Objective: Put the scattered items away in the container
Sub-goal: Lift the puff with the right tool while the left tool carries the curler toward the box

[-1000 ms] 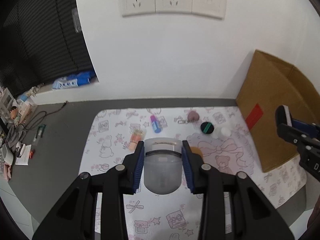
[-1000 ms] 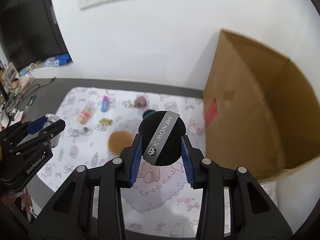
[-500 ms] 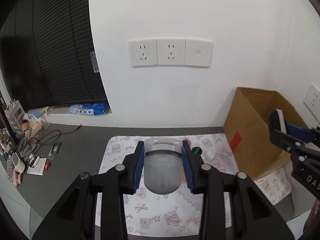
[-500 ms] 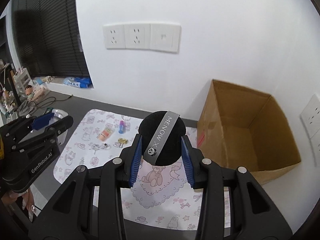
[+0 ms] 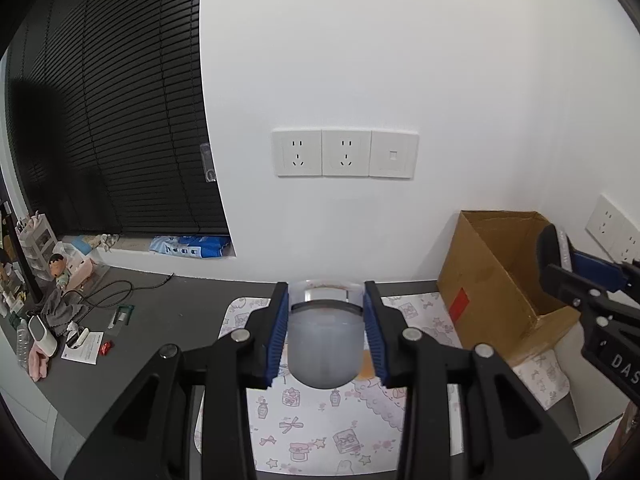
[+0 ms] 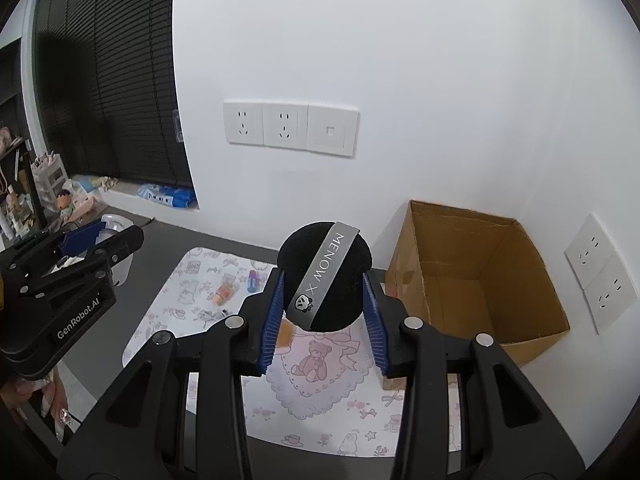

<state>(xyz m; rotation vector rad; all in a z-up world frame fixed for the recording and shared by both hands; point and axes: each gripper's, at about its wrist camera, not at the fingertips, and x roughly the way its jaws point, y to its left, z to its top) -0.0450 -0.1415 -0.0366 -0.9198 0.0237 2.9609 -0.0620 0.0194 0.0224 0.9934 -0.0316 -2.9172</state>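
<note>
My left gripper (image 5: 325, 332) is shut on a translucent grey plastic cup (image 5: 324, 344), held high above the patterned mat (image 5: 304, 432). My right gripper (image 6: 323, 312) is shut on a round black powder puff (image 6: 324, 276) with a grey "MENOW X" band, also held high. The open cardboard box (image 6: 472, 276) stands on the mat's right side, to the right of both grippers; it also shows in the left wrist view (image 5: 500, 272). On the mat lie a blue tube (image 6: 253, 280), an orange bottle (image 6: 224, 293), a small clip (image 6: 208, 314) and an orange disc (image 6: 285, 334).
A white wall with sockets (image 5: 345, 154) is behind the mat. The grey desk (image 5: 152, 312) to the left holds cables, a card and small clutter (image 5: 60, 276). Black blinds (image 5: 112, 120) cover the left. The left gripper's body (image 6: 68, 292) shows in the right wrist view.
Both grippers have risen well above the mat, still holding the cup and the puff. The box interior and the wall sockets have come into view.
</note>
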